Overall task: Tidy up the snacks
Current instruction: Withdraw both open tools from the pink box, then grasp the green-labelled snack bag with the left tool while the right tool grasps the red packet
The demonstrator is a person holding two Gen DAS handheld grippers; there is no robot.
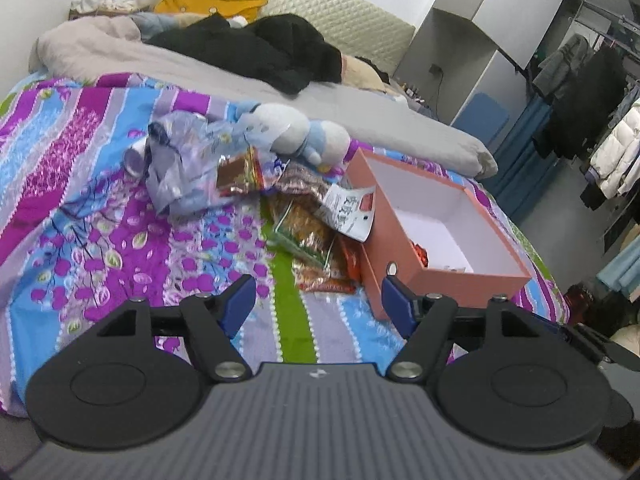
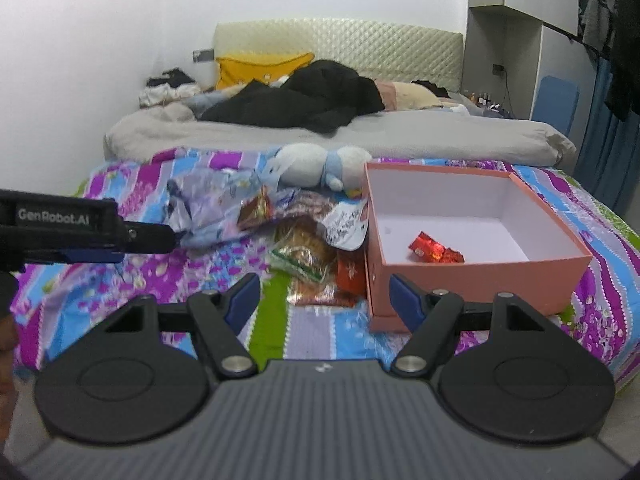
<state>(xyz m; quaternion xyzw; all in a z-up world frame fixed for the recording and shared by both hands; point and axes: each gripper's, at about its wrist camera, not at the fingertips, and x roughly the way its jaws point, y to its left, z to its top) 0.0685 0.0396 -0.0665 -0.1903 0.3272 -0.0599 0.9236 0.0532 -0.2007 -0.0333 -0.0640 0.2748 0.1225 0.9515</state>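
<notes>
- Pink box (image 2: 472, 276) sits open on the bed (image 2: 320, 332), ready for snacks; one red packet (image 2: 434, 251) lies inside.
- Snack pile (image 2: 312, 256) lies just left of the box.
- Left gripper (image 1: 318, 304) and right gripper (image 2: 324, 300) hover wide, empty, near the pile.

bedroom, white walls (image 2: 120, 40) | bed (image 2: 360, 140) w/ cream quilted headboard (image 2: 340, 44), loud floral sheet (image 1: 100, 220) | grey wardrobe (image 1: 480, 20) | clothes rack (image 1: 600, 100) on the right
</notes>
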